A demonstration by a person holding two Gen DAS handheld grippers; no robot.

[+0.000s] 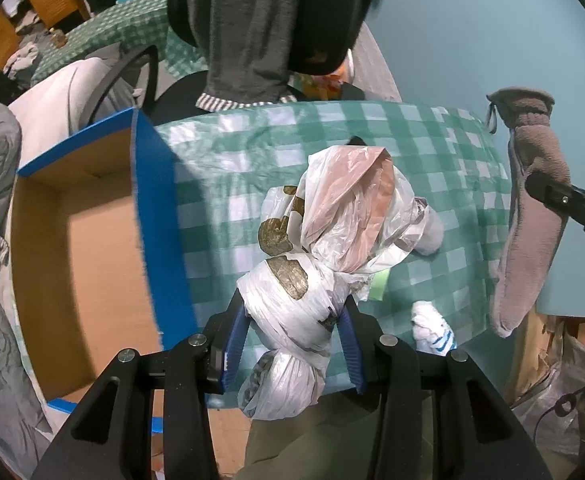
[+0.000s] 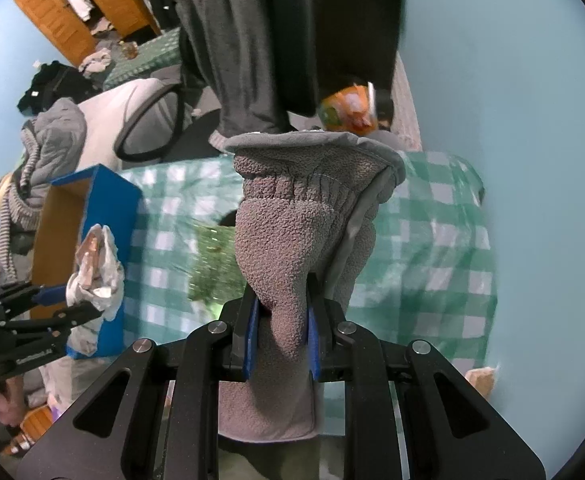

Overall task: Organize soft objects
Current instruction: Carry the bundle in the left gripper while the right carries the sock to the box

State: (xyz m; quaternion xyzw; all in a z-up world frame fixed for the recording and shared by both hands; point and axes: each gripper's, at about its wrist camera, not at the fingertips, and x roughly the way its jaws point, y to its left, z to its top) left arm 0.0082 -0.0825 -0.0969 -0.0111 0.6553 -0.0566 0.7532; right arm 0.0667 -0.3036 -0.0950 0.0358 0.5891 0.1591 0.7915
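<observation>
Left tool (image 1: pixel 292 320) is gripping a knotted bundle of plastic bags (image 1: pixel 324 248), hanging above the checked surface (image 1: pixel 220 184), just right of the blue box (image 1: pixel 156 216). Right tool (image 2: pixel 280 320) is pinching a grey fleece mitten (image 2: pixel 292 224) over the same surface. A white sock (image 1: pixel 432 328) is lying right of the bundle.

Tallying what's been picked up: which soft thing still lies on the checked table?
The small white sock with blue stripes; the knotted plastic bag and the grey fleece mitten are each clamped in a gripper.

Knotted plastic bag bundle (image 1: pixel 292 300), grey fleece mitten (image 2: pixel 288 248)
</observation>
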